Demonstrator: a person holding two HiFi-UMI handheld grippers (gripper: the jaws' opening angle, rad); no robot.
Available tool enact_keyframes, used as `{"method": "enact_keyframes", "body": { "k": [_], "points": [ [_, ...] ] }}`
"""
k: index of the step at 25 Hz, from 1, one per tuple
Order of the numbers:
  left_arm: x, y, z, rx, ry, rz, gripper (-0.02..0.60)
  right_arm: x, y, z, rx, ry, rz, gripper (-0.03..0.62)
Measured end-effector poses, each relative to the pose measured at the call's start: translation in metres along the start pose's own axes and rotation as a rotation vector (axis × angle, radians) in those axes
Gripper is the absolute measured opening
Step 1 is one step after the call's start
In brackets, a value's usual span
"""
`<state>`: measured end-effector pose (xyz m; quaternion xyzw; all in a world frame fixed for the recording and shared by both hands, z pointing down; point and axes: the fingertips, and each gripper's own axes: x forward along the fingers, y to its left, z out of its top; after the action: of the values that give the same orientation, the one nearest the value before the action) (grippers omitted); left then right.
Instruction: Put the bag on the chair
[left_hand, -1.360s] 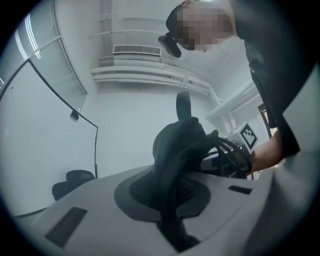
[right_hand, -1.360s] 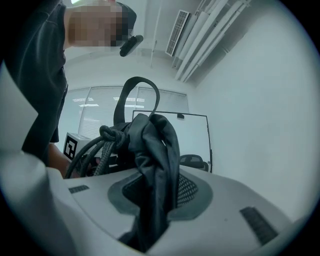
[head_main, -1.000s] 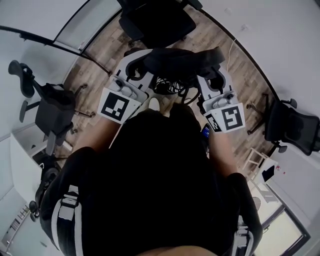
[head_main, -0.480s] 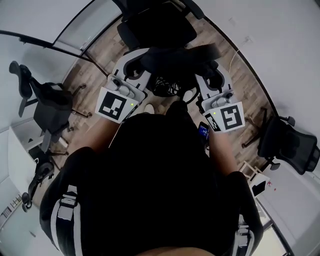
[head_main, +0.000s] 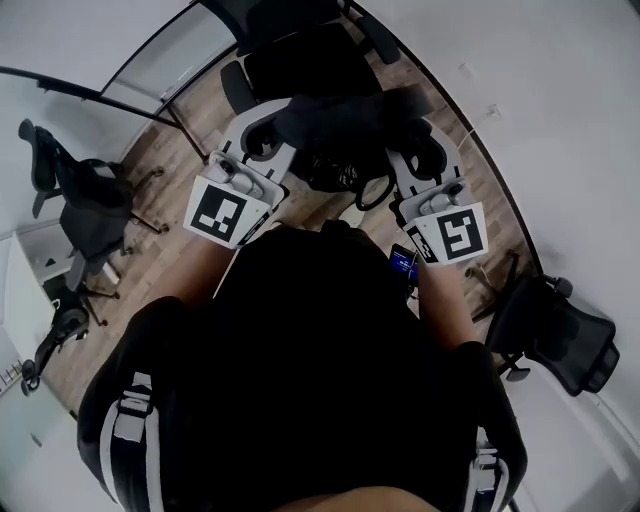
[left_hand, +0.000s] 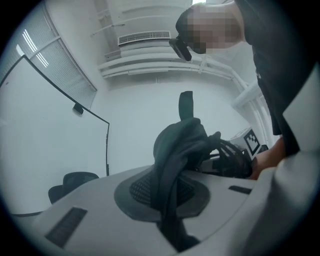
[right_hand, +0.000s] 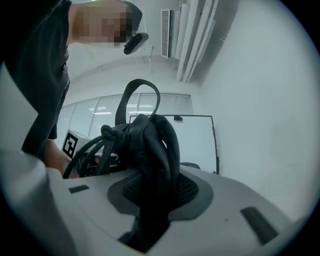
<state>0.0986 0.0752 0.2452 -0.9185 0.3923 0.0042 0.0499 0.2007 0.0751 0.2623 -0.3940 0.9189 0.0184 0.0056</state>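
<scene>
**A:** What has moved since a second ago?

**B:** The person has walked forward. The chair (head_main: 300, 65) ahead now shows more of its seat at the top of the head view, and the second office chair (head_main: 555, 335), off to its right, has slid down toward the lower edge. Both claws have carried the bag (head_main: 350, 115) along with them.

**A:** Where is the bag relative to that chair?

**B:** It is on the person's side of the chair, held up in the air above the wooden floor (head_main: 200, 130). It is stretched between the two claws, with its straps hanging below. It is not on the seat.

**A:** And the claws?

**B:** The left claw (head_main: 270, 138) is nearly closed, pinching a thin fold of the dark fabric at the bag's left end. The right claw (head_main: 425, 150) is clamped on a thicker bunch of fabric and strap at the right end, so its jaws stand a little wider. Both point toward the chair.

**A:** Anything else near it?

**B:** A third office chair (head_main: 85, 200) stands well apart, to the left of the chair.
</scene>
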Motion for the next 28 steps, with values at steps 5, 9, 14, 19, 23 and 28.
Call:
{"method": "enact_keyframes", "body": {
  "k": [5, 9, 14, 19, 23, 28],
  "points": [
    [0.044, -0.013, -0.001, 0.003, 0.026, 0.061, 0.031, -0.005, -0.05, 0.0, 0.006, -0.007, 0.054, 0.098],
    [0.072, -0.021, -0.001, 0.005, 0.036, 0.106, 0.031, -0.007, -0.08, -0.001, 0.02, -0.009, 0.102, 0.098],
    [0.098, -0.022, -0.006, 0.002, 0.05, 0.141, 0.031, -0.004, -0.109, -0.006, 0.035, -0.006, 0.133, 0.098],
    [0.113, -0.015, -0.011, -0.002, 0.056, 0.153, 0.031, 0.007, -0.125, -0.011, 0.046, -0.007, 0.147, 0.098],
    [0.129, -0.004, -0.015, 0.0, 0.051, 0.158, 0.031, 0.019, -0.14, -0.015, 0.05, -0.001, 0.153, 0.098],
    [0.159, 0.033, -0.026, -0.016, 0.042, 0.174, 0.031, 0.058, -0.168, -0.021, 0.053, 0.018, 0.169, 0.098]
  ]
}}
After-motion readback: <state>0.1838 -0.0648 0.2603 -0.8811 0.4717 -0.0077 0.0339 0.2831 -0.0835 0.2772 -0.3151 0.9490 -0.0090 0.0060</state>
